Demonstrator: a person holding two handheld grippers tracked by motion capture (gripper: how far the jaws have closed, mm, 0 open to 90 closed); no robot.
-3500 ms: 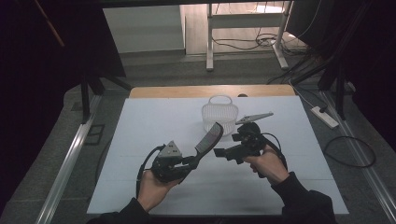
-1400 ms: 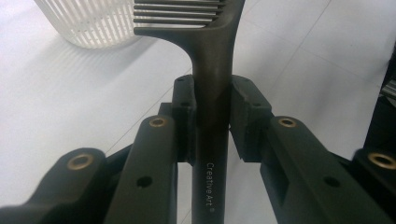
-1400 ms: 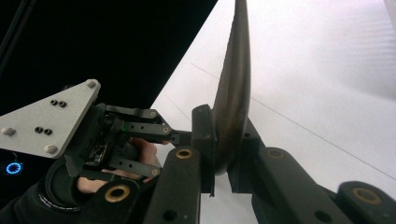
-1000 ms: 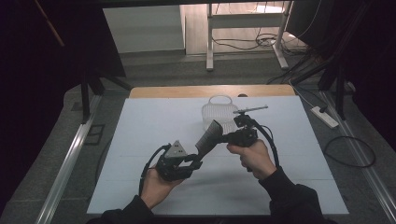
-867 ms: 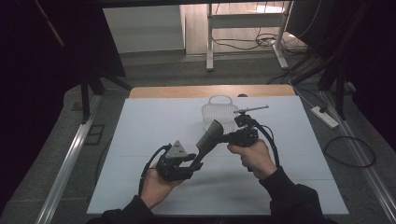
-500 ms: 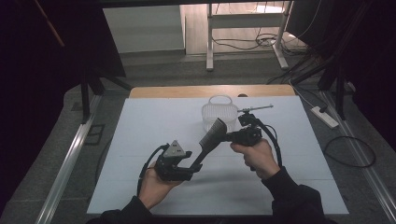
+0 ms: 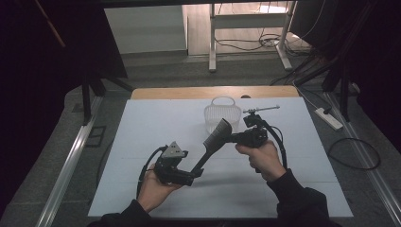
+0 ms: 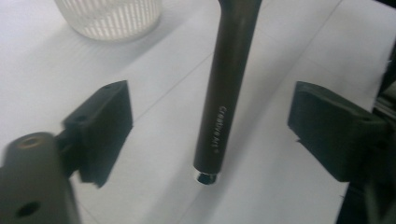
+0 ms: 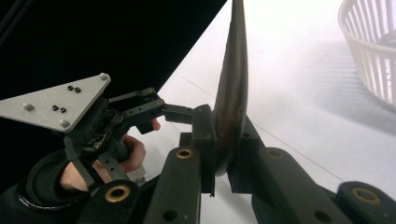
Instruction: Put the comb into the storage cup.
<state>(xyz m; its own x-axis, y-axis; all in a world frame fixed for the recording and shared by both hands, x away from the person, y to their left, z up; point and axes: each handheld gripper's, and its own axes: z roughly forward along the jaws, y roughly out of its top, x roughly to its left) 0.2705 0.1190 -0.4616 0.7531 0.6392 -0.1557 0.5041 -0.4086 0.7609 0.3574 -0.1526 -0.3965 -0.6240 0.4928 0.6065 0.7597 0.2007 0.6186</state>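
My left gripper (image 8: 208, 135) jaws have just been opening, wide now either side of the spatula (image 8: 224, 93) handle (untouched), while my right gripper (image 9: 223, 158) clamps its blade: handover looks done.

right tongs (image 9: 223, 154): pads clamped on the dark flat spatula blade (image 9: 232, 84), which stands edge-on and rises to the top edge
left tongs (image 9: 184, 113): farther off at left, grey three-cornered plate on top, held by a hand (image 9: 128, 151)
basket (image 9: 373, 51): white, ribbed, at right edge
bench (image 9: 299, 107): white top
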